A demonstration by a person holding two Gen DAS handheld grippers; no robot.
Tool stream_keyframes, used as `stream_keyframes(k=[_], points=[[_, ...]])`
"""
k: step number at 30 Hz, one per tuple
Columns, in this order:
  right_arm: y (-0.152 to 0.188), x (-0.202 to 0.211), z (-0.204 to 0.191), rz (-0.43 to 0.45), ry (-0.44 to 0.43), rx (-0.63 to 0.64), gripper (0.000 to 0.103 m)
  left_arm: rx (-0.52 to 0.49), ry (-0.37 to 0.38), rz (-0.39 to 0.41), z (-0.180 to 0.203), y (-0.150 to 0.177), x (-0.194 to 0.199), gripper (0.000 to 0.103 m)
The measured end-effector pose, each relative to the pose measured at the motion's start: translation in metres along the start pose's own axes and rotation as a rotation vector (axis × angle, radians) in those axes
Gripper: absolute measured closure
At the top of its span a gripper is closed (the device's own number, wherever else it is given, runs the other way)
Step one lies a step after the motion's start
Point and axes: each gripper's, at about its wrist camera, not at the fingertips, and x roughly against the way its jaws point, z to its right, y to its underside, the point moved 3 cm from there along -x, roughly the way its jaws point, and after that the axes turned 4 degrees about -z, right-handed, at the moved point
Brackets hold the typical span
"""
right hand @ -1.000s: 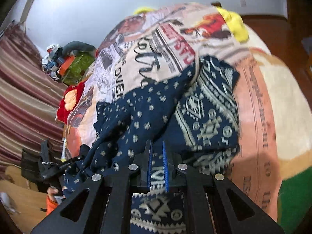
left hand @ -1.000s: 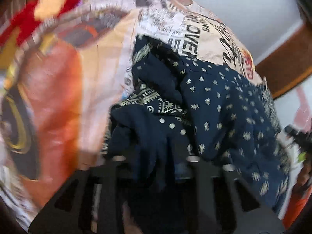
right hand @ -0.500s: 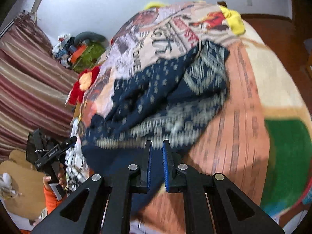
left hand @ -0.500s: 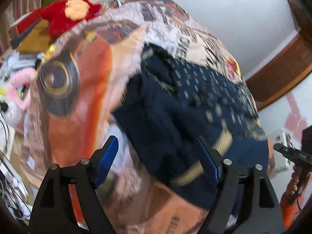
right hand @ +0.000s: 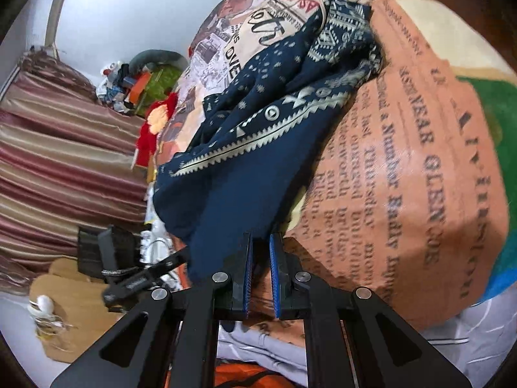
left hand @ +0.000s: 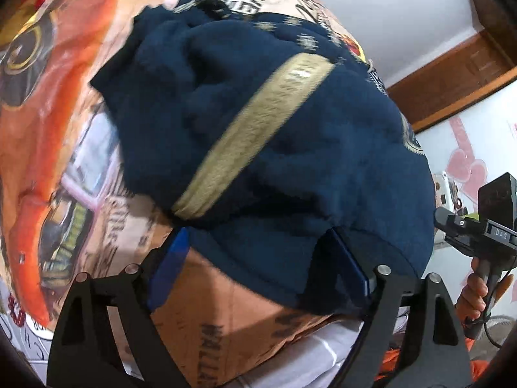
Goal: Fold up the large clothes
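Surface is a bed (right hand: 420, 148) covered by a printed spread in orange, cream and green, with newspaper-style lettering; a white sheet shows at the near edge. Room: pale wall (right hand: 106, 22), wood trim (left hand: 452, 77) along its base, striped curtain (right hand: 58, 148) to one side, a pile of clutter (right hand: 142, 80) in the corner, a red and yellow plush toy (right hand: 155, 126) at the bed's far edge. One garment, a navy blue piece with cream geometric bands (right hand: 258, 123), lies bunched on the spread near the near edge; in the left view it shows a broad gold band (left hand: 255, 135). My left tool (left hand: 258, 265) stands with fingers wide apart, the cloth's edge draped over their tips, nothing pinched. My right tool (right hand: 260, 271) has its blue pads nearly together with a narrow gap; the garment's hem hangs just at the fingertips, and I cannot tell whether cloth is caught there. Compared with a second ago: the left tool then held a fold of the garment and now has released it; the garment has been drawn toward the near edge, its plain blue side now uppermost. Count: one garment, two tools, one plush toy, one curtain.
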Motion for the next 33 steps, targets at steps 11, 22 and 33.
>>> stream_keyframes(k=[11,22,33], points=[[-0.008,-0.020,-0.005,-0.021,-0.050,-0.021,0.096,-0.159,0.085,0.019,0.062,-0.013,0.002,0.084],[-0.057,-0.022,-0.017,0.045,-0.080,0.025,0.096,-0.304,0.119,0.200,0.130,-0.098,0.066,0.087],[-0.148,-0.011,-0.019,0.172,0.006,0.047,0.096,-0.282,-0.008,0.135,0.135,-0.227,-0.009,0.088]])
